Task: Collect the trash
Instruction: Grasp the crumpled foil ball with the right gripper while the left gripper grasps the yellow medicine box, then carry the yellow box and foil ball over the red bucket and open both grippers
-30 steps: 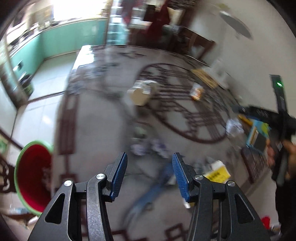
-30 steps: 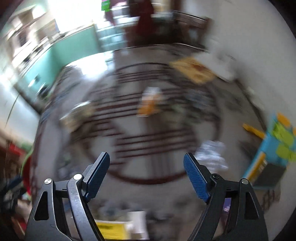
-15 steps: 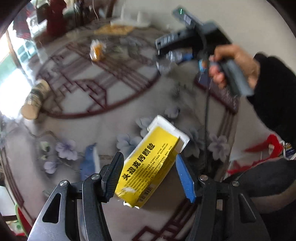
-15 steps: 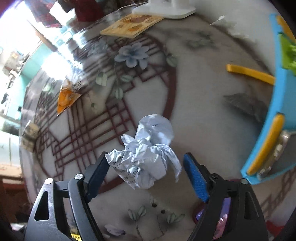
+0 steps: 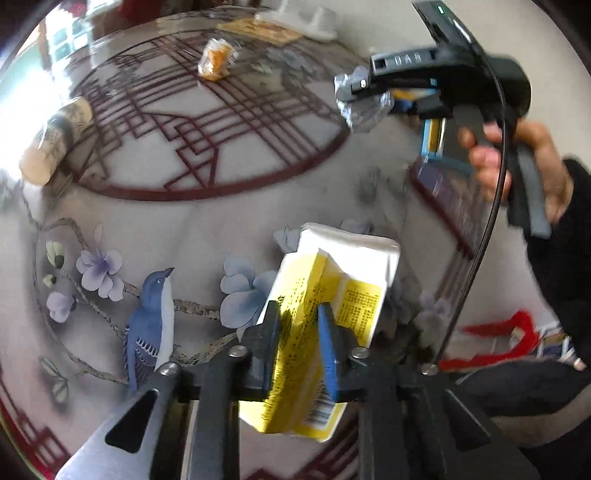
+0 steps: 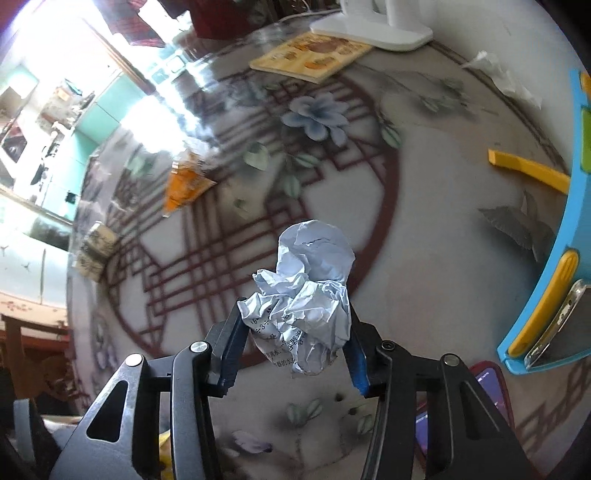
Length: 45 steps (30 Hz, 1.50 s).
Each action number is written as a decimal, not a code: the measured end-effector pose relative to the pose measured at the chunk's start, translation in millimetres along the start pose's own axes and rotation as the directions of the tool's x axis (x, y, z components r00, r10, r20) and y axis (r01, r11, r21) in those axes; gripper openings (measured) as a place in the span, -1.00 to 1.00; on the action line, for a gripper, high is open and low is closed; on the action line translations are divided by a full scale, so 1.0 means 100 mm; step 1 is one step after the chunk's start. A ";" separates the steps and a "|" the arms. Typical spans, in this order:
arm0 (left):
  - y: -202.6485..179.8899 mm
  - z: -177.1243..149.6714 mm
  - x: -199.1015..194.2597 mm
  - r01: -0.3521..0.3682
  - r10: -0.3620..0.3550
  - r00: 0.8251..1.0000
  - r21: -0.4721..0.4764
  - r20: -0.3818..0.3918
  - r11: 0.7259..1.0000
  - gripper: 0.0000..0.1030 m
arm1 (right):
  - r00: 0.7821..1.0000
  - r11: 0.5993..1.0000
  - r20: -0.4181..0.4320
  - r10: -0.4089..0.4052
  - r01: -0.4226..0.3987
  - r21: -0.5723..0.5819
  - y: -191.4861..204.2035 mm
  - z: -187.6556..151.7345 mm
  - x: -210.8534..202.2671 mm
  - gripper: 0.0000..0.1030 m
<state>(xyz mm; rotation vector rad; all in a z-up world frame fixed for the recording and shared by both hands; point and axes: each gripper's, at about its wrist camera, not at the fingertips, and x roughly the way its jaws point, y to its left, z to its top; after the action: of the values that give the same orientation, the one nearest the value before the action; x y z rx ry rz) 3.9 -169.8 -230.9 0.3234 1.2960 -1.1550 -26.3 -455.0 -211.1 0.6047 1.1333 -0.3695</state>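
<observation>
**Both grippers closed on trash above the patterned tabletop**

Left gripper (image 5: 298, 349): jaws just closed, blue pads pinching the yellow carton (image 5: 325, 295) and creasing it inward; white end of carton projecting beyond the fingertips toward table centre. Bare patterned surface to the left, over the painted bird (image 5: 151, 325); red strip (image 5: 495, 339) and dark sleeve (image 5: 557, 258) crowding the right.

Right gripper (image 6: 293, 345): jaws just closed, pressing both flanks of the crumpled paper ball (image 6: 306, 291), ball bulging past the fingertips. Open tabletop (image 6: 424, 236) ahead and to the right, bounded by the blue toy board (image 6: 554, 258) and yellow strip (image 6: 528, 171) at the right edge. Phone (image 6: 491, 391) just beside the right finger.

Farther out: orange wrapper (image 6: 184, 184), cylindrical roll (image 5: 55, 140) near the left rim, booklet (image 6: 310, 55) and white stand base (image 6: 373, 29) along the far edge.
</observation>
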 end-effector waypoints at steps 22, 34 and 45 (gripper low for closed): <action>-0.20 -0.04 -0.08 0.111 -0.109 0.993 0.034 -0.046 0.993 0.47 | 0.998 0.996 0.061 0.030 -0.025 -0.082 0.69 -0.19 -0.24 -0.04; -0.20 -0.14 0.12 0.107 -0.110 0.990 -0.042 -0.087 0.993 -0.38 | 0.998 0.999 0.053 0.026 -0.024 -0.038 0.62 -0.34 -0.27 -0.04; 0.25 -0.18 -1.02 -0.175 0.240 0.935 -0.248 0.261 0.953 -0.38 | 0.996 0.971 0.083 0.027 -0.007 -0.240 1.39 -0.35 -0.27 -0.04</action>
<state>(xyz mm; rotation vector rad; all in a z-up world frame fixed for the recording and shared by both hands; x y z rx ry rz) 29.3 -95.5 -159.1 0.1179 1.0903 -0.8320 15.9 -325.4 -160.1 0.3820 1.0705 -0.2367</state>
